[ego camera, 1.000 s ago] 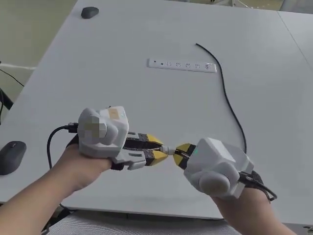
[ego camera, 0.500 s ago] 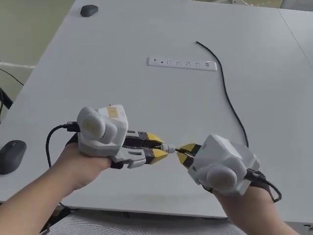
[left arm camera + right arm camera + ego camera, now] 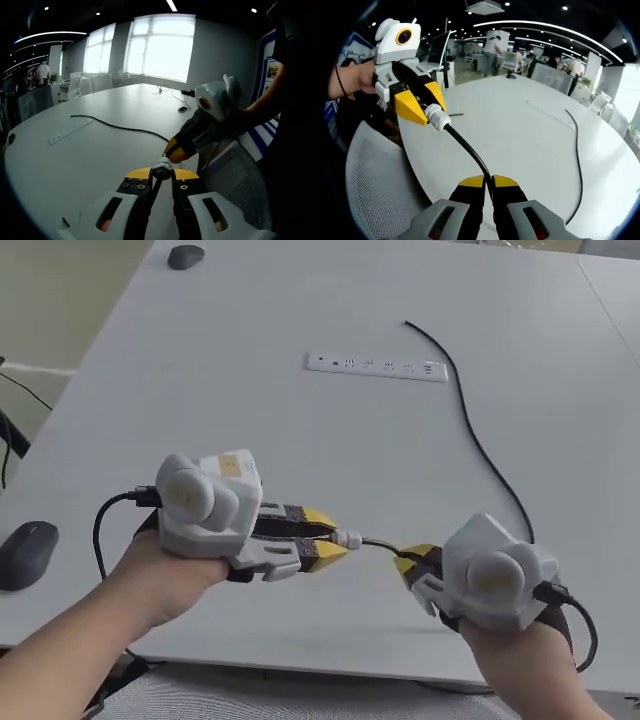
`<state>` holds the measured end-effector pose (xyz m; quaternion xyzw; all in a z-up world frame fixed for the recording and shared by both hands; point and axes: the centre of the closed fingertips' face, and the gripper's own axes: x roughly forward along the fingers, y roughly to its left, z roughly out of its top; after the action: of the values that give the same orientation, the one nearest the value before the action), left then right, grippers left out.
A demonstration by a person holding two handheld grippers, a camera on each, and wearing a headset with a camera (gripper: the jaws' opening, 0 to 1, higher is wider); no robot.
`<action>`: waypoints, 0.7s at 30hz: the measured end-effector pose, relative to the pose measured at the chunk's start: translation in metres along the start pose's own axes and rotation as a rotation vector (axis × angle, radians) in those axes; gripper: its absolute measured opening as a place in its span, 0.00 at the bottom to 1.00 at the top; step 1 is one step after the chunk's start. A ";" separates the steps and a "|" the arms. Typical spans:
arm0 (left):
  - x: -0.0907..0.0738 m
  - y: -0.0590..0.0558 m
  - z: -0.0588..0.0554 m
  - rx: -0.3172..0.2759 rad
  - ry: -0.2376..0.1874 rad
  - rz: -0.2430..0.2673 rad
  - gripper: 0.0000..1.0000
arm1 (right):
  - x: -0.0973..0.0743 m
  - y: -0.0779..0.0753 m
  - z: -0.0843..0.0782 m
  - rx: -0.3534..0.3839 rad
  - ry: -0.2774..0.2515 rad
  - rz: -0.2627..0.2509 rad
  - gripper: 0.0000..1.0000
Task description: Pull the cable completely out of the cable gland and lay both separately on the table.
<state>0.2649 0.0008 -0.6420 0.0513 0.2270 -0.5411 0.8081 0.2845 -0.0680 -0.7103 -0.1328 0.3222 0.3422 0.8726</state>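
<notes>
Both claws are in the air over the near edge of the tabletop (image 3: pixel 250 420). The left claw (image 3: pixel 332 546) is clenched on the cable gland (image 3: pixel 346 538). The right claw (image 3: pixel 408 562) is clenched on the cable (image 3: pixel 380 544), a short black run from the gland's mouth to my right jaws. Neither piece is on the tabletop yet.

Step in hand: drawing the cable out.
- My judgement is to pull straight along the gland's axis, right hand moving away, left hand acting as the anchor.
- The cable bows a little between the claws, so I'd line the two up before pulling harder. A sideways tug may bind it in the seal.
- If the end won't come free within arm's reach, I'd regrip closer to the gland.

Views:
- The right gripper view shows the cable's curve and where it enters the white gland, plain against the tabletop.
- The left gripper view has the gland end-on between my own jaws, with the cable foreshortened to almost nothing.
- The head view gives the lay-down space, with a power strip (image 3: pixel 376 366) and a loose black cord (image 3: pixel 480 445) farther back.

I can't tell how much cable is left inside the gland.
</notes>
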 end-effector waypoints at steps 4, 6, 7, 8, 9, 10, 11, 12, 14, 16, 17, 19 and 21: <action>-0.001 0.001 0.002 -0.004 -0.009 0.004 0.15 | 0.004 -0.013 -0.017 0.154 0.019 -0.036 0.00; -0.002 0.001 0.003 -0.005 -0.014 0.005 0.15 | 0.005 -0.020 -0.025 0.212 0.026 -0.055 0.00; -0.002 0.001 0.003 -0.004 -0.015 0.006 0.15 | 0.006 -0.021 -0.028 0.217 0.031 -0.057 0.00; -0.002 0.001 0.003 -0.002 -0.014 0.006 0.15 | 0.007 -0.023 -0.032 0.225 0.035 -0.061 0.00; -0.002 0.001 0.003 -0.001 -0.014 0.007 0.15 | 0.007 -0.024 -0.033 0.229 0.037 -0.064 0.00; -0.001 0.001 0.003 0.000 -0.015 0.008 0.15 | 0.007 -0.024 -0.036 0.246 0.040 -0.069 0.00; -0.001 0.001 0.003 -0.001 -0.016 0.008 0.15 | 0.007 -0.024 -0.038 0.257 0.042 -0.071 0.00; 0.000 0.000 0.002 -0.002 -0.016 0.007 0.15 | 0.008 -0.024 -0.039 0.272 0.042 -0.074 0.00; 0.001 -0.001 0.001 0.004 -0.010 0.005 0.15 | 0.008 -0.024 -0.040 0.290 0.040 -0.077 0.00; 0.002 -0.002 0.000 0.008 -0.007 0.005 0.15 | 0.009 -0.021 -0.041 0.286 0.043 -0.079 0.00; 0.002 -0.002 0.000 0.009 -0.008 0.006 0.15 | 0.009 -0.021 -0.041 0.283 0.041 -0.080 0.00; 0.001 -0.001 0.000 0.005 -0.008 0.006 0.15 | 0.008 -0.019 -0.042 0.274 0.040 -0.080 0.00; 0.001 -0.001 0.000 0.005 -0.008 0.005 0.15 | 0.008 -0.019 -0.042 0.266 0.039 -0.080 0.00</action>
<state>0.2640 -0.0003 -0.6425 0.0519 0.2224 -0.5396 0.8103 0.2816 -0.0967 -0.7472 -0.0353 0.3760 0.2585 0.8891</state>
